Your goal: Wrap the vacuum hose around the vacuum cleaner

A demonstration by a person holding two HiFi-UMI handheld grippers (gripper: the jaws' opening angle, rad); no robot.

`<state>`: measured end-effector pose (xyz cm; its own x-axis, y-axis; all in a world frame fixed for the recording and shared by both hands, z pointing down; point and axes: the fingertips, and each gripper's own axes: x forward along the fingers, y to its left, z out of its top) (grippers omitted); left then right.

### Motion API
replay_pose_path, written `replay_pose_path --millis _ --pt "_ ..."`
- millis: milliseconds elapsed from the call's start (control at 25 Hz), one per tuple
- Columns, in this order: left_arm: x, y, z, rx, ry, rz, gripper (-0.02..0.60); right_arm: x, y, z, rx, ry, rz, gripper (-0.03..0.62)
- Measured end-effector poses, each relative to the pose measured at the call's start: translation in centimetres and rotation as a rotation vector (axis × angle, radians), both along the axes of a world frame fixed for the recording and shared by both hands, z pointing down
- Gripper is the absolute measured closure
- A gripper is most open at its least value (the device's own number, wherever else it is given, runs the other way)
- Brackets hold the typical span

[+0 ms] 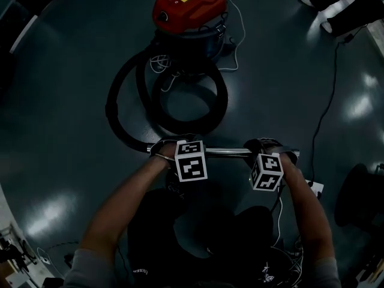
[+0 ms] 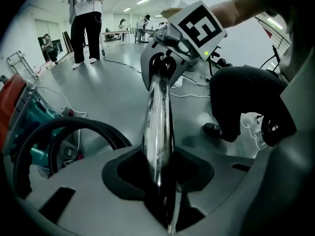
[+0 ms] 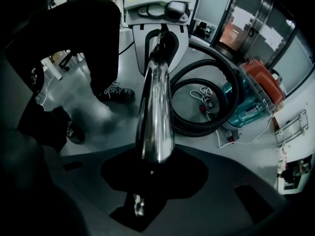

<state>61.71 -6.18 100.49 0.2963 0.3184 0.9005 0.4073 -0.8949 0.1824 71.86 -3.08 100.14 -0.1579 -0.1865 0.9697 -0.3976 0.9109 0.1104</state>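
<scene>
The vacuum cleaner, red on top and teal below, stands on the grey floor ahead of me. Its black hose lies in loops in front of it and joins a chrome tube that runs level across my front. My left gripper is shut on the tube near the hose end, and my right gripper is shut on it near the free end. The left gripper view looks along the tube from the left gripper to the right gripper. From the right gripper, the tube leads to the left gripper.
A white power cord trails by the vacuum cleaner. A thin black cable crosses the floor on the right toward a bystander's feet. Another person stands farther off. My own shoe is close beside the tube.
</scene>
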Motion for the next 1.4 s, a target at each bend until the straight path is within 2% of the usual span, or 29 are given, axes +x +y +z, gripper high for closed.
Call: replay_pose_path --millis 200,400,640,720,760,1000,1240,1400 --pt "1.2 -0.8 4.3 0.085 0.033 -0.029 0.440 1.1 -1.0 4.3 0.060 0.003 -0.031 0.476" --pt "1.7 -1.3 5.7 0.137 0.052 -0.043 0.430 1.7 -1.5 6.8 0.118 -0.023 -0.037 0.476" --pt "1.3 -1.4 4.6 0.130 0.058 -0.064 0.422 1.8 -1.5 7.0 0.150 -0.049 -0.050 0.476" --pt "1.4 -1.5 3.5 0.135 0.071 -0.068 0.391 2.0 -1.2 6.5 0.157 -0.055 -0.057 0.476" --pt "1.5 -1.5 2.8 0.125 0.080 -0.080 0.374 2.2 -1.1 6.5 0.157 -0.059 -0.057 0.476" --pt "1.0 -2.2 -0.3 0.051 0.133 -0.182 0.373 3.7 -0.3 7.4 0.146 -0.040 -0.062 0.476" --pt "-2.5 -2.9 1.7 0.051 0.067 -0.270 0.373 5.2 0.1 10.2 0.150 -0.026 -0.080 0.476" --pt "-4.0 -2.7 4.3 0.015 0.043 -0.314 0.373 6.9 0.8 12.6 0.140 -0.002 -0.088 0.477"
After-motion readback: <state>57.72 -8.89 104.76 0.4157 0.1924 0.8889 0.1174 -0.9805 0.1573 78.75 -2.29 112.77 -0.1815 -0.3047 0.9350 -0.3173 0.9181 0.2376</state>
